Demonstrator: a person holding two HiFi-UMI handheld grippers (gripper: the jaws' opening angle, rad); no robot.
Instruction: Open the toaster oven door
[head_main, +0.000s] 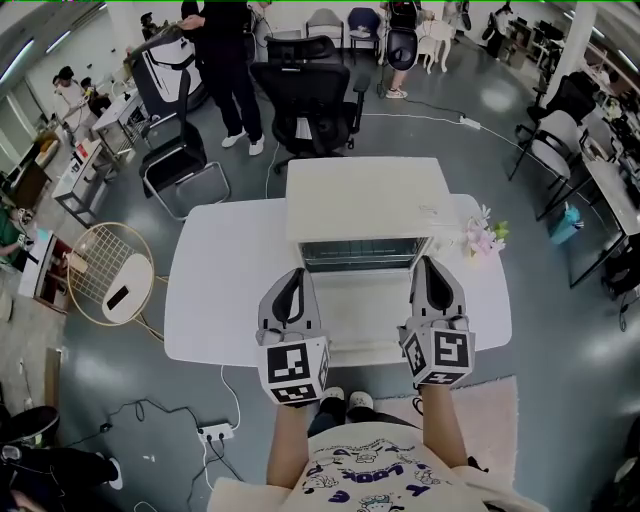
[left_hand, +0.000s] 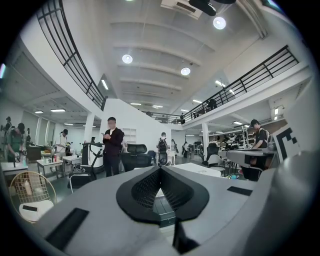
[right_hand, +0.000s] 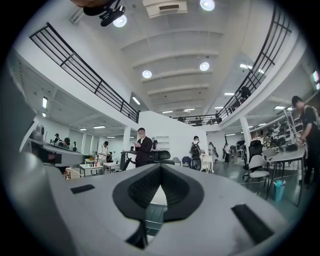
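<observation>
Facing the toaster oven (head_main: 365, 200) — its door already down, it seems

The oven sits mid-tabletop (head_main: 215, 290), straight ahead of both tongs. Its door (head_main: 365, 315) appears to lie flat toward the person, long edge running left to right, with the rack (head_main: 362, 255) exposed. The left tongs (head_main: 294, 275) and right tongs (head_main: 428, 264) flank that flap, equally near — both pressed together, holding nothing.

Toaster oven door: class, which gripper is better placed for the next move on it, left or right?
Right, narrowly. The left gripper and right gripper flank the door, fingers shut and empty, but the right reaches slightly nearer the toaster oven's front. The door already seems folded down.
</observation>
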